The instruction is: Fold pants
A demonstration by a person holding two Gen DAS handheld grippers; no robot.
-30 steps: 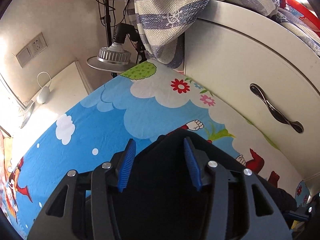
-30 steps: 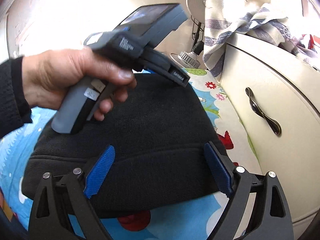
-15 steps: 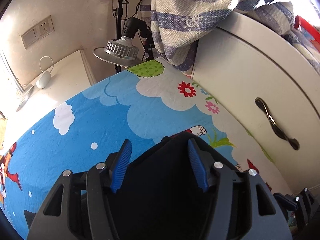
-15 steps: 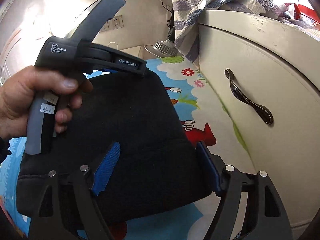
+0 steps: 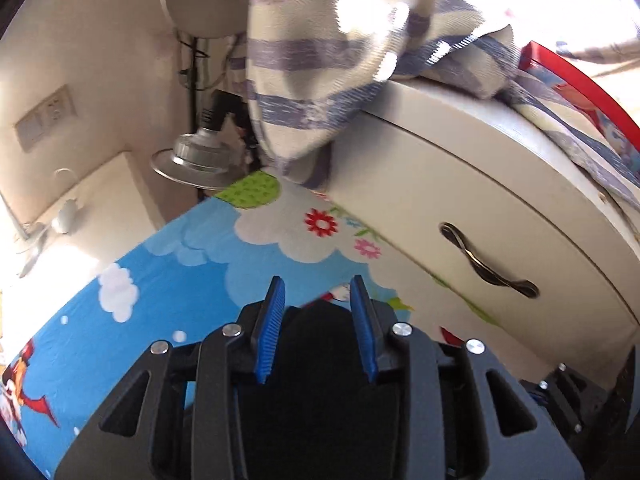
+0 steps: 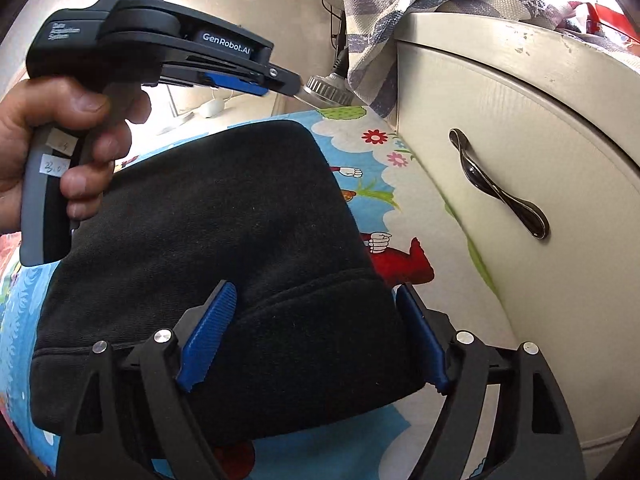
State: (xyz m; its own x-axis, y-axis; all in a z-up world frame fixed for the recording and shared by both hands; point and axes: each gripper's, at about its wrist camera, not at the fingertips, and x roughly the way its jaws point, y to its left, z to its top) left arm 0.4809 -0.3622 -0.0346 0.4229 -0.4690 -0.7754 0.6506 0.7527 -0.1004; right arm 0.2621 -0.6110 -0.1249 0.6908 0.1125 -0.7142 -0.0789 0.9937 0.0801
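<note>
The black pants (image 6: 208,240) lie already folded into a thick, rounded bundle on the bed, on the cartoon bedsheet (image 5: 168,264), just beside the white drawer front (image 6: 500,128). The cloth looks like soft fleece, so it should be light and limp, not slippery, and its layers will probably slide apart if only the top one is pinched; the safest hold seems to be at the thick folded edge near the waistband seam, taking all layers together. The right hand-held gripper (image 6: 316,336) hovers over the near edge of the bundle with its jaws wide apart and opening a little more, the cloth under them but not pressed. The left hand-held gripper (image 5: 316,320), carried by the person's hand (image 6: 60,152), is raised above the far end of the pants; its jaws are closing, and nothing seems to be caught between them, though the left wrist view is blurred. The drawer front with its metal handle (image 6: 496,188) stands close on the right, a striped blanket (image 5: 320,64) hangs over it, and a lamp (image 5: 196,156) is beyond the bed, so there is little room on that side.
</note>
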